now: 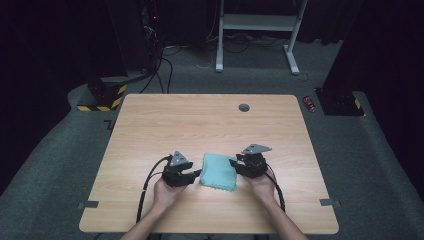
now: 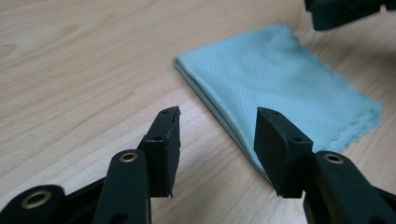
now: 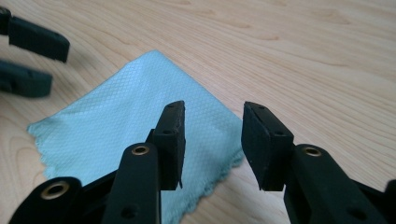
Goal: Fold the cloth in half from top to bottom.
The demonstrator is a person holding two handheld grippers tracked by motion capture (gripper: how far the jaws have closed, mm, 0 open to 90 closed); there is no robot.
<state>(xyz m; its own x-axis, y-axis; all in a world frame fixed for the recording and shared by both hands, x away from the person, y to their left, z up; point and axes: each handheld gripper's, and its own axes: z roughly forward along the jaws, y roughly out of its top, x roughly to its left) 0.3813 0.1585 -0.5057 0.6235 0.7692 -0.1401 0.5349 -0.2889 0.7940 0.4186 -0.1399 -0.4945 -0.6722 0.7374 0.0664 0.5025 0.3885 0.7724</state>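
A folded light-blue cloth (image 1: 219, 171) lies flat on the wooden table (image 1: 200, 125), near the front edge. My left gripper (image 1: 196, 173) sits just left of it, jaws open, with the cloth's folded edge (image 2: 233, 126) lying between and beyond the fingertips, untouched. My right gripper (image 1: 235, 163) is at the cloth's right side, also open; its jaws stand above the cloth's corner (image 3: 212, 140) and nothing is pinched. The cloth (image 3: 121, 126) has a scalloped hem on its near side. The other gripper's black jaws show at the top right of the left gripper view and at the upper left of the right gripper view.
A small round grommet (image 1: 244, 107) is set in the table near its far edge. Tape marks (image 1: 88, 204) sit at the front corners. Beyond the table stand a white frame (image 1: 257, 30), cables and dark stands on grey carpet.
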